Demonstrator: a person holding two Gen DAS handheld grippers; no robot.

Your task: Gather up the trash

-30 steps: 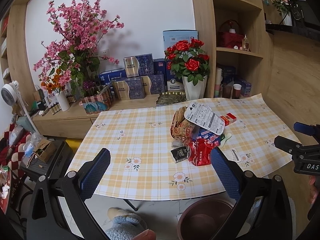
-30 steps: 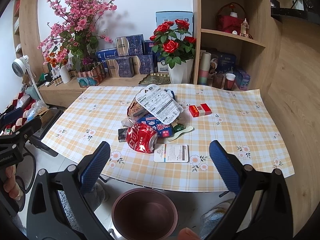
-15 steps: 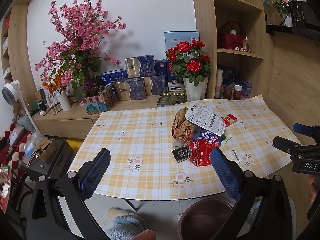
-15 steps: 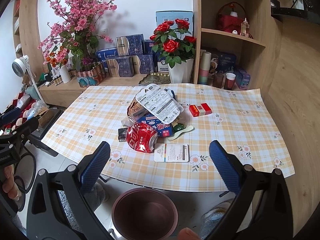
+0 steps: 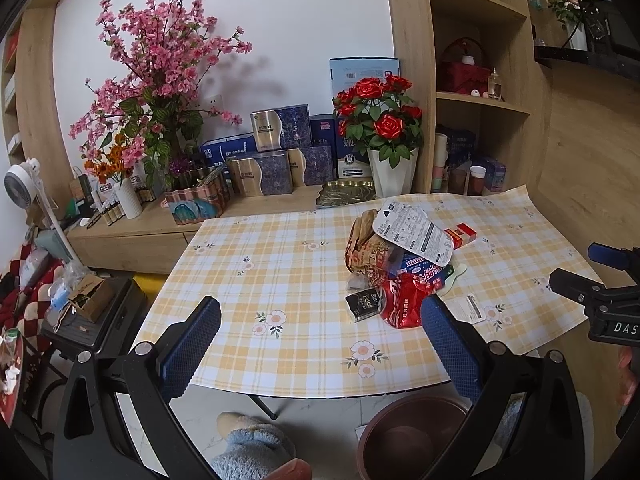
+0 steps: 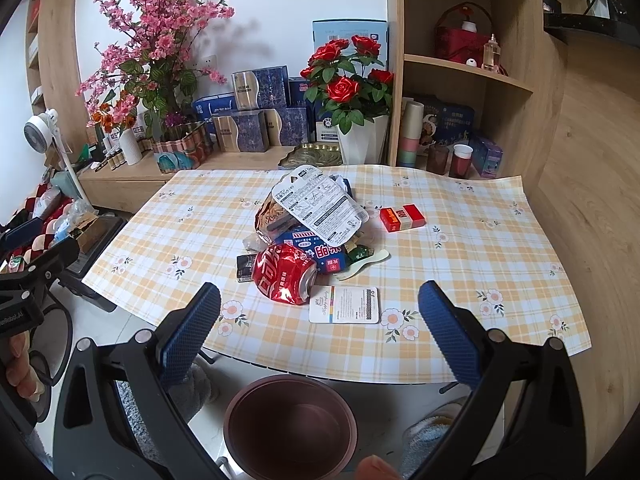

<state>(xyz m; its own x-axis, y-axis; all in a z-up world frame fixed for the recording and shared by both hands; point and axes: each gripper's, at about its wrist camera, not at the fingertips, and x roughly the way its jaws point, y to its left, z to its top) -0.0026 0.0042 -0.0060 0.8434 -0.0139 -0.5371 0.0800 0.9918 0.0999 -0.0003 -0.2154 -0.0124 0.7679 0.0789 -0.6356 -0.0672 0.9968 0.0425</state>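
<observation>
A pile of trash lies mid-table: a crushed red can, a white blister card, a blue wrapper, a brown snack bag, a small black packet, a white card and a red cigarette box. A brown trash bin stands on the floor below the table's front edge. My left gripper is open and empty, short of the pile. My right gripper is open and empty, above the bin, facing the can.
The table has a yellow checked cloth. Behind it a low cabinet holds a white vase of red roses, pink blossoms, boxes and a tin. Shelves stand at the right. A fan and clutter stand at the left.
The left wrist view has shifted slightly, so the trash pile sits a little higher and to the right in it. The right gripper has barely moved. Both stay open.
</observation>
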